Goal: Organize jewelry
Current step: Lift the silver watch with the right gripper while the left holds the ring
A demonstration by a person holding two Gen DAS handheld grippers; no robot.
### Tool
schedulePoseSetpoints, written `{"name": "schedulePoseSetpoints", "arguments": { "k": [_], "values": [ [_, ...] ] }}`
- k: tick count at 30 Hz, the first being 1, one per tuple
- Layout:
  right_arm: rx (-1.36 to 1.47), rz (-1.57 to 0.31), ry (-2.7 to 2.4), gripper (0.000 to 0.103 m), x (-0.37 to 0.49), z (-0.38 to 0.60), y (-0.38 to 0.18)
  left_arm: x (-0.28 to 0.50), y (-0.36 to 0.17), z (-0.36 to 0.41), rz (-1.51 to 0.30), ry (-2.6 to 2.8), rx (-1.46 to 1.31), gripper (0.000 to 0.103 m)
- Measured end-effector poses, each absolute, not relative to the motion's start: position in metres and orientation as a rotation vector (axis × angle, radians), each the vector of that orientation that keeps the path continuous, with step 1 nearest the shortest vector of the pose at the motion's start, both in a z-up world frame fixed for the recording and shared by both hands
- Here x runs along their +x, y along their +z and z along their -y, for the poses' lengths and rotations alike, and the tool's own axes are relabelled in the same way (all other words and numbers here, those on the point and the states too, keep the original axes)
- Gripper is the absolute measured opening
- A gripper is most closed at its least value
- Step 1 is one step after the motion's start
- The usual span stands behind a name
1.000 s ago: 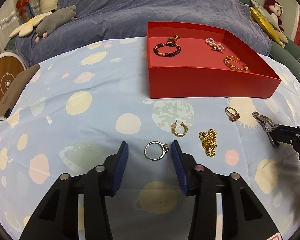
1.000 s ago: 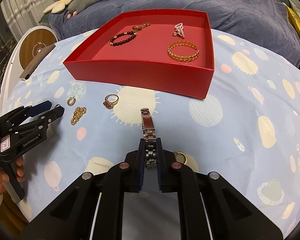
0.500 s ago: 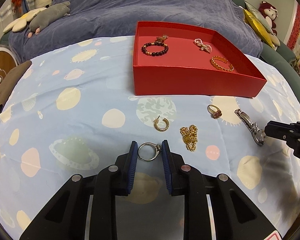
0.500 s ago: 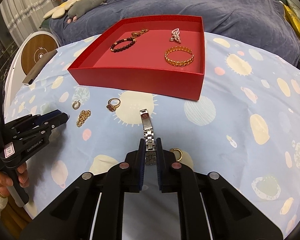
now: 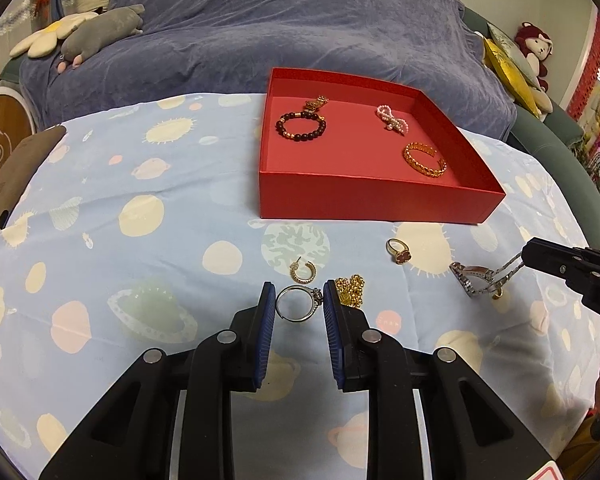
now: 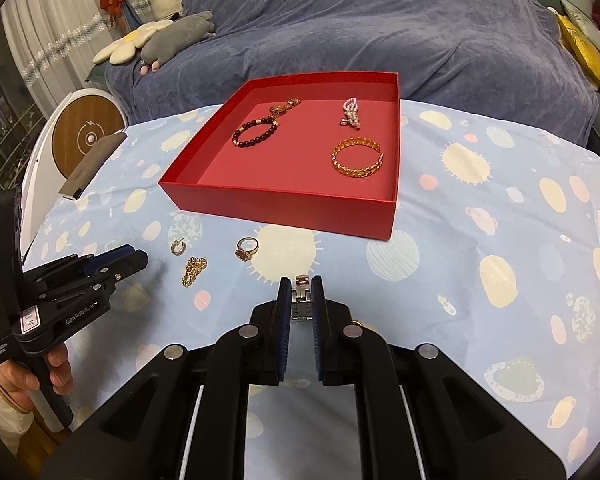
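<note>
Left wrist view: the thin silver ring with a small stone setting [image 5: 299,303] sits clamped between my left gripper [image 5: 299,308]'s blue pads. A second ago those fingers stood wide around it as it lay flat on the cloth; now they pinch it and the ring looks lifted clear. To the right, the silver link watch bracelet [image 5: 473,278] hangs from my right gripper [image 5: 518,261], one end trailing near the cloth, where before it lay stretched out flat.

Right wrist view: right gripper [image 6: 301,294] fingers nearly together, clamped on the bracelet's links [image 6: 302,297]. Left gripper [image 6: 134,256] visible at far left, a hand [image 6: 28,376] on its grip.

Meaning, as I judge it: both picks made, both pieces ready to carry to the shallow red cardboard box [image 5: 380,204], which lies farther off, centre-right.

Inside the box: dark beaded bracelet [image 5: 300,127], pearl bow piece [image 5: 392,119], gold chain-link cuff [image 5: 425,159]. Free floor at the near side.

Loose on the pale blue planet-print cloth [image 5: 140,184]: gold hoop earring [image 5: 302,272], gold chain bundle [image 5: 350,290] just right of my left finger, gold ring with a red clover stone [image 5: 398,251].

In the way: the box's near wall must be cleared; the dangling bracelet could catch on it.
</note>
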State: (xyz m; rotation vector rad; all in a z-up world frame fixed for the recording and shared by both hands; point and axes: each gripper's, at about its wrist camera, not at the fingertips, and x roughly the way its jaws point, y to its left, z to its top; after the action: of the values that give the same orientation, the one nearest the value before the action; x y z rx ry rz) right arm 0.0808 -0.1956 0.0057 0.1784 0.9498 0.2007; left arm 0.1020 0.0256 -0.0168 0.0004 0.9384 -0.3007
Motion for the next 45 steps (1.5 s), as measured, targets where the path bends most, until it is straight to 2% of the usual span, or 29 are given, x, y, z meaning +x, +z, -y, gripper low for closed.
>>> {"name": "schedulePoseSetpoints", "arguments": {
  "k": [5, 6, 11, 14, 17, 19, 20, 21, 31, 32, 33, 34, 45],
  "values": [
    [0.197, -0.906, 0.196, 0.007, 0.083, 0.198, 0.025, 0.102, -0.008, -0.022, -0.924, -0.31, -0.008, 0.021],
    [0.203, -0.895, 0.198, 0.0, 0.083, 0.199, 0.029, 0.102, -0.006, -0.021, -0.92, -0.312, -0.01, 0.021],
    [0.227, -0.83, 0.178, 0.0, 0.087, 0.207, 0.055, 0.102, 0.007, -0.016, -0.901, -0.318, -0.024, 0.021],
    [0.234, -0.858, 0.189, 0.0, 0.094, 0.209, 0.054, 0.099, 0.013, -0.012, -0.887, -0.324, -0.02, 0.021],
    [0.232, -0.913, 0.19, 0.006, 0.095, 0.208, 0.037, 0.097, 0.012, -0.011, -0.886, -0.324, -0.006, 0.021],
    [0.215, -0.971, 0.191, 0.022, 0.096, 0.203, 0.018, 0.097, 0.008, -0.012, -0.898, -0.318, -0.002, 0.021],
    [0.203, -1.001, 0.187, 0.036, 0.096, 0.199, 0.006, 0.098, 0.005, -0.014, -0.907, -0.313, -0.004, 0.021],
    [0.188, -1.021, 0.184, 0.037, 0.095, 0.194, -0.002, 0.099, 0.003, -0.015, -0.914, -0.31, -0.007, 0.021],
    [0.062, -1.094, 0.172, 0.036, 0.104, 0.172, -0.054, 0.1, 0.0, -0.025, -0.918, -0.302, -0.019, 0.021],
    [0.056, -1.096, 0.168, 0.033, 0.104, 0.172, -0.056, 0.101, -0.002, -0.027, -0.925, -0.299, -0.023, 0.021],
    [0.046, -1.086, 0.163, 0.025, 0.104, 0.172, -0.055, 0.102, -0.003, -0.029, -0.931, -0.296, -0.027, 0.021],
    [0.04, -1.087, 0.164, 0.023, 0.104, 0.171, -0.055, 0.102, -0.004, -0.031, -0.935, -0.293, -0.028, 0.021],
    [0.11, -0.991, 0.172, 0.022, 0.1, 0.178, -0.012, 0.106, -0.01, -0.043, -0.952, -0.268, -0.038, 0.021]
  ]
}}
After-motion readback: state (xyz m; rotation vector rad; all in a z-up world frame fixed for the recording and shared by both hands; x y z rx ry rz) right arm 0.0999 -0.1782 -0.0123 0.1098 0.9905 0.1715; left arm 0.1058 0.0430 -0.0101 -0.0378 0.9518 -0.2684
